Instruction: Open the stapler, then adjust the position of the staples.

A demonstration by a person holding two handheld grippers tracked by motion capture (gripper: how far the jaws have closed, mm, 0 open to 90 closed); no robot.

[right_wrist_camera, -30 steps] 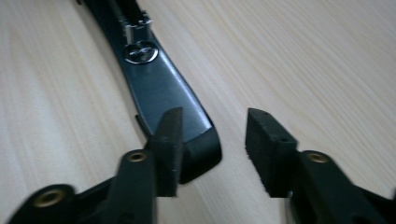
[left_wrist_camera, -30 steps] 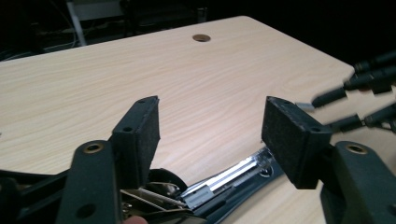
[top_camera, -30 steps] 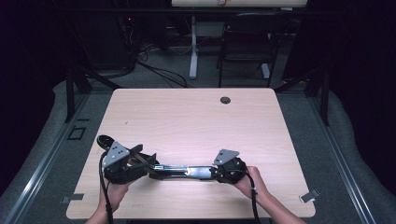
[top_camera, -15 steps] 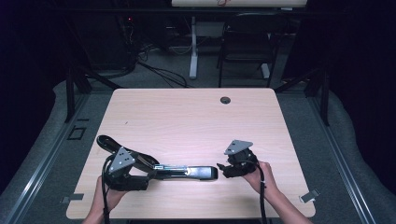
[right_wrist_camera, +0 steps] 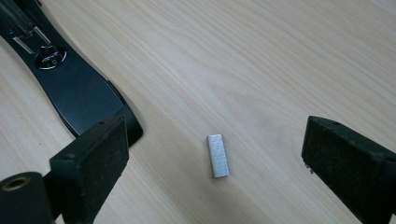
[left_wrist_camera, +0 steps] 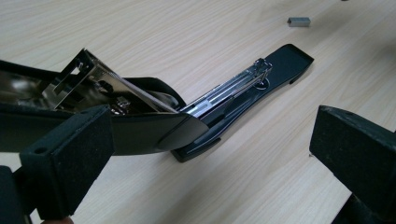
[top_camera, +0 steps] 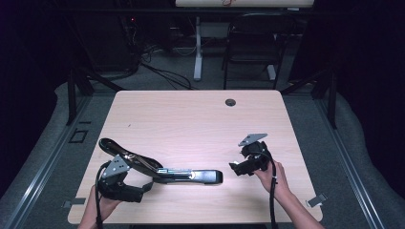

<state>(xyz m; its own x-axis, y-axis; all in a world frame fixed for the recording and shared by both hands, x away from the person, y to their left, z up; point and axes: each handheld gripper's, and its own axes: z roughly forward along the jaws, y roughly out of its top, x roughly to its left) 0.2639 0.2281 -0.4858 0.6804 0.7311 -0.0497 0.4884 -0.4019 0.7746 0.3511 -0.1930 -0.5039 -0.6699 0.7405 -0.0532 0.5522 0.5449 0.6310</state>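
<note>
- High view: stapler (top_camera: 181, 174) flat on worktop (top_camera: 191, 124), near the front edge, left of centre, lid swung up and back toward the left. Base end pointing right.
- High view: left gripper (top_camera: 138, 183) at the stapler's hinge end, low over the worktop, held in left hand (top_camera: 102, 207). Jaws have just been opening; spread hard to read from above.
- High view: right gripper (top_camera: 237, 169) clear of the stapler's base end, a bare strip of worktop between them; held in right hand (top_camera: 274, 179), grey plate on top. Jaws have just been opening, nothing between them.
- Left gripper view: jaws wide, one pad at each lower corner. Raised lid with its bright metal channel crossing just behind the left pad, contact not clear; not clamped. Open staple rail and black base running away toward upper right. Staple strip (left_wrist_camera: 299, 21) lying on the worktop beyond the base tip, apart from it.
- Right gripper view: jaws wide, holding nothing. Staple strip (right_wrist_camera: 217, 155) flat on the worktop between the two pads, touching neither. Stapler base (right_wrist_camera: 77, 88) at upper left, its tip just behind the left pad, near the strip but not touching it.
</note>
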